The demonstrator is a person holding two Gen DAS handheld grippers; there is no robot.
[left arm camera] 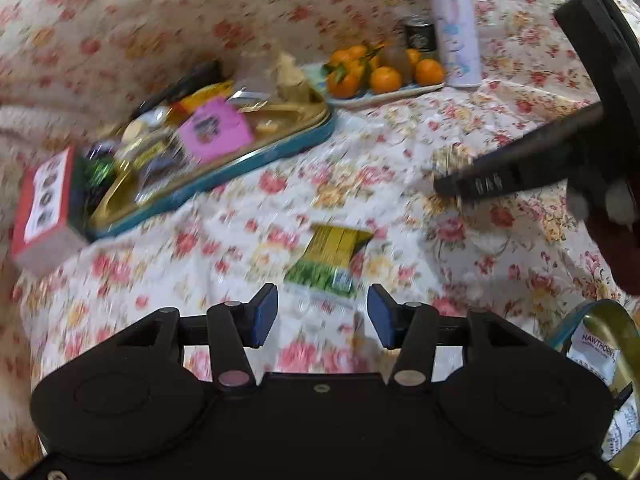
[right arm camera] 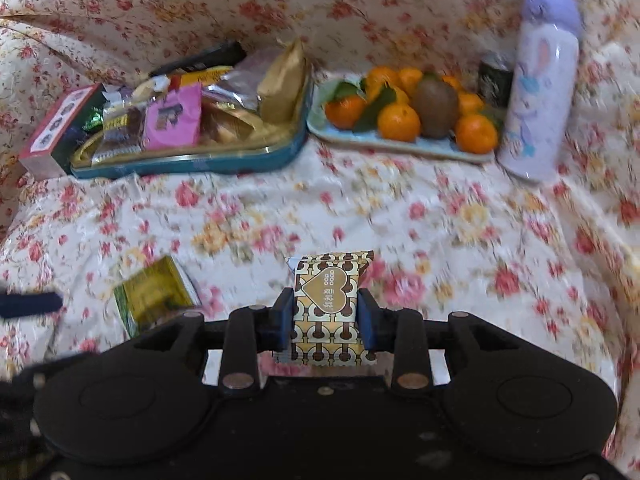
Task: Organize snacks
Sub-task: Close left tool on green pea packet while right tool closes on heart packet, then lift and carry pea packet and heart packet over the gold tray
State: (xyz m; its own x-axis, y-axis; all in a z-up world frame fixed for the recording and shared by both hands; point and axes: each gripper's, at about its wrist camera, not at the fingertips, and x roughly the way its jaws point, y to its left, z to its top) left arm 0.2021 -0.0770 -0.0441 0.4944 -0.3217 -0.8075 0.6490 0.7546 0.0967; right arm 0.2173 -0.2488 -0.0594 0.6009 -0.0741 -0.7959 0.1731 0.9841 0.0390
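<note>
right gripper (right arm camera: 325,320) clamps a gold-and-brown patterned snack packet (right arm camera: 326,304) between its blue pads, lifted clear of the floral cloth (right arm camera: 400,208). left gripper (left arm camera: 322,316) hangs wide with nothing in it, just above a green-and-yellow packet (left arm camera: 332,260) lying on the cloth. teal tin tray (right arm camera: 192,164) of snacks sits at the back left.

On the cloth (right arm camera: 400,208), the tin (right arm camera: 188,162) is the landmark. Snack packets (right arm camera: 172,116) lie in it. A box (right arm camera: 48,132) touches its left end. Right of it stands a plate (right arm camera: 400,144) of oranges (right arm camera: 398,122). Further right stands a bottle (right arm camera: 536,88), a can (right arm camera: 494,78) behind the plate. Before the tin lies 1 sachet (right arm camera: 156,296).
</note>
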